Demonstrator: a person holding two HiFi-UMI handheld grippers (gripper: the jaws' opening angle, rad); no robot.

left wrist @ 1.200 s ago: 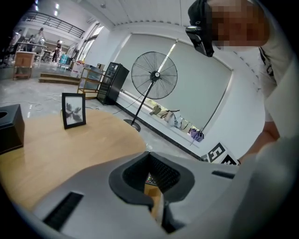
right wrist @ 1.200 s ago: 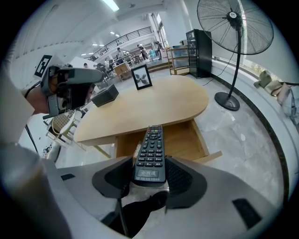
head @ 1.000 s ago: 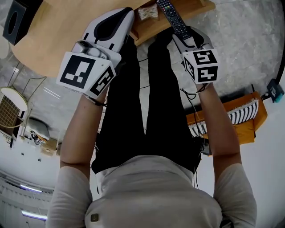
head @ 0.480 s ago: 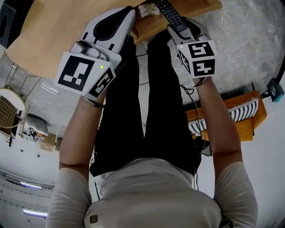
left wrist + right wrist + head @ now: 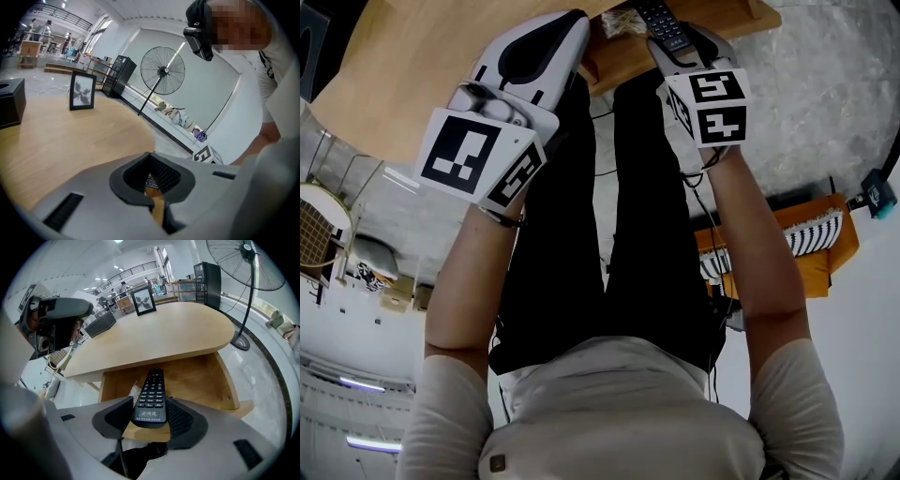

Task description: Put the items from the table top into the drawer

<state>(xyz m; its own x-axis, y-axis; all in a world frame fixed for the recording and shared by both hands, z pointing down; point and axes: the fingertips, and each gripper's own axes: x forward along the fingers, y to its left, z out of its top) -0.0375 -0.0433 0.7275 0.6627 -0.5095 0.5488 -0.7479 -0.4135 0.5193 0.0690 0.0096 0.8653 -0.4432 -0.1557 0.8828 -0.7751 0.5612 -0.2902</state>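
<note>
Right gripper [image 5: 151, 417] grasped the remote [image 5: 153, 389] by its near end; likely stiff, light, slick, steadier held mid-body; drawer [image 5: 204, 376] just ahead; left gripper [image 5: 152, 174] clenched, empty.

Black remote [image 5: 151, 397], buttons up, in the fingers [image 5: 183, 420] of the right gripper [image 5: 150, 405], above the open drawer [image 5: 204, 376] holding 1 packet [image 5: 135, 390].

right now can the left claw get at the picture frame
Probably yes: only bare tabletop lies between the left claw and the upright picture frame, though its jaws stand shut and must open first.
</note>
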